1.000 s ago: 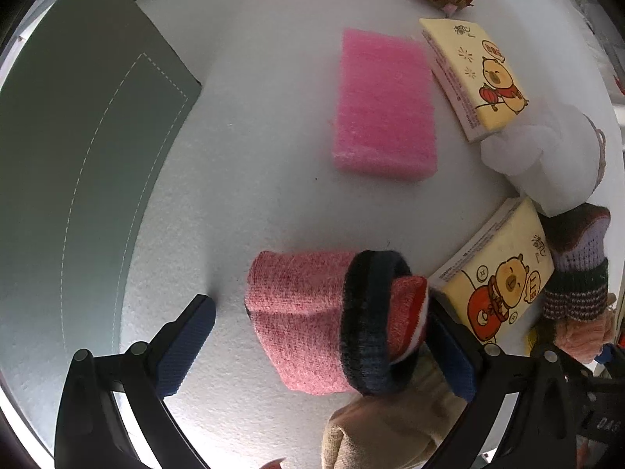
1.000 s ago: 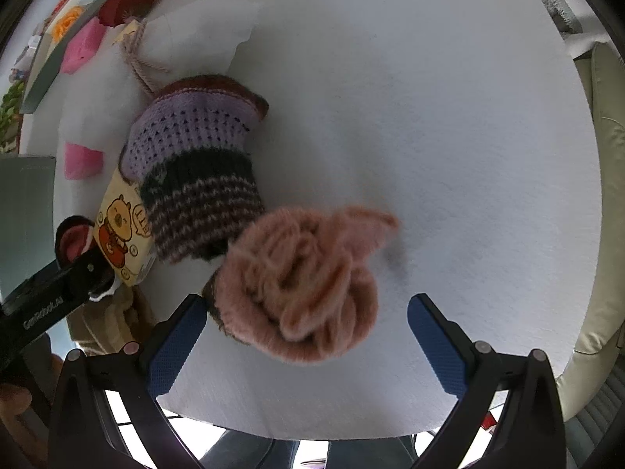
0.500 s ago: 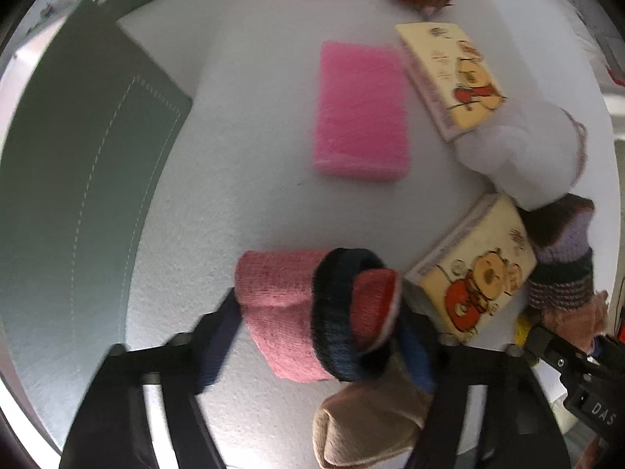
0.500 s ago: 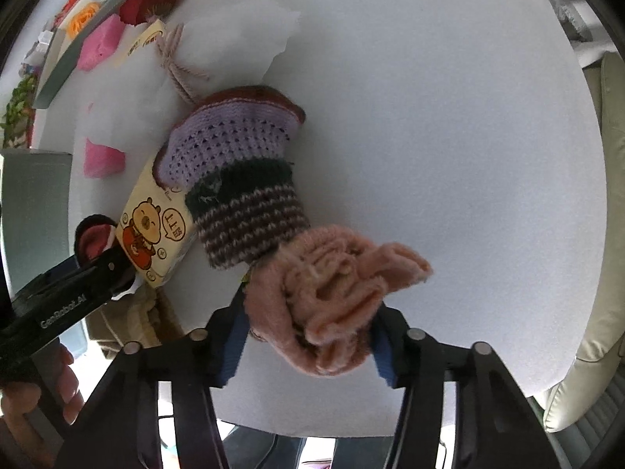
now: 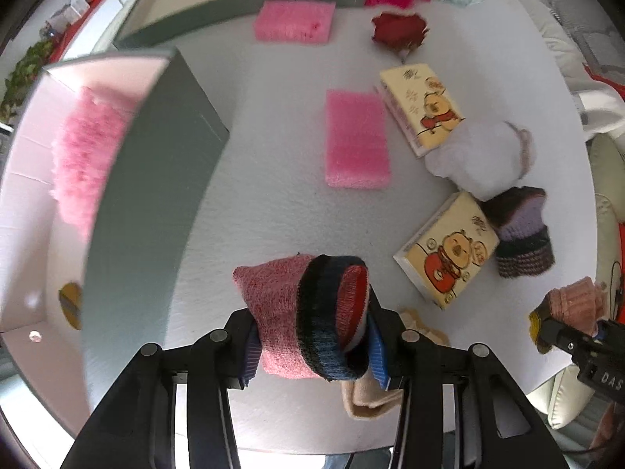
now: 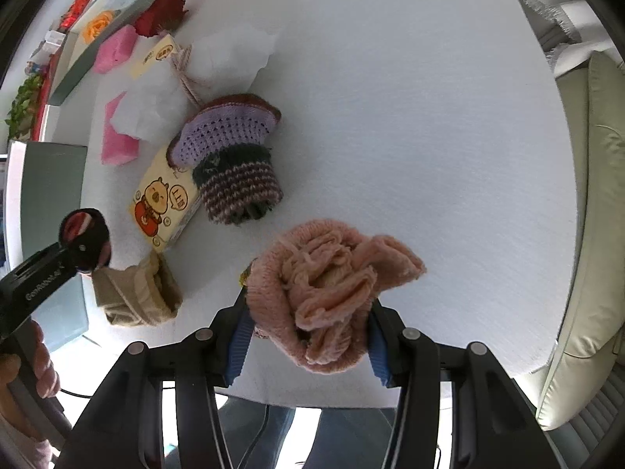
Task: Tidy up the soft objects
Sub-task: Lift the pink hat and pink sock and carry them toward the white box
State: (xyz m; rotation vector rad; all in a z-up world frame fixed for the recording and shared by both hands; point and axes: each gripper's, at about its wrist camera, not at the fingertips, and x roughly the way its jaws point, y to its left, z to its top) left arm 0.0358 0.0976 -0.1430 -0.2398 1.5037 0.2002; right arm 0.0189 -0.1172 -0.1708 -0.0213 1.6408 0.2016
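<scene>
My left gripper (image 5: 312, 355) is shut on a rolled pink knit sock with a navy and red cuff (image 5: 304, 312) and holds it above the white table (image 5: 273, 215). My right gripper (image 6: 308, 340) is shut on a bunched salmon-pink knit sock (image 6: 328, 293), also lifted; that sock and gripper show at the right edge of the left wrist view (image 5: 574, 308). A grey-green box (image 5: 129, 195) with a white inside and a fluffy pink item (image 5: 86, 156) in it stands to the left.
On the table lie a purple striped knit sock (image 6: 230, 156), a beige sock (image 6: 136, 293), two yellow tissue packs (image 5: 445, 246) (image 5: 422, 105), pink sponges (image 5: 357, 138) (image 5: 293, 21), white fluff (image 5: 480, 160) and a red fabric rose (image 5: 398, 29). A second box (image 5: 203, 4) stands at the back.
Both grippers closed on their socks and lifted them off the table. The left wrist view rose and now shows the inside of the box.
</scene>
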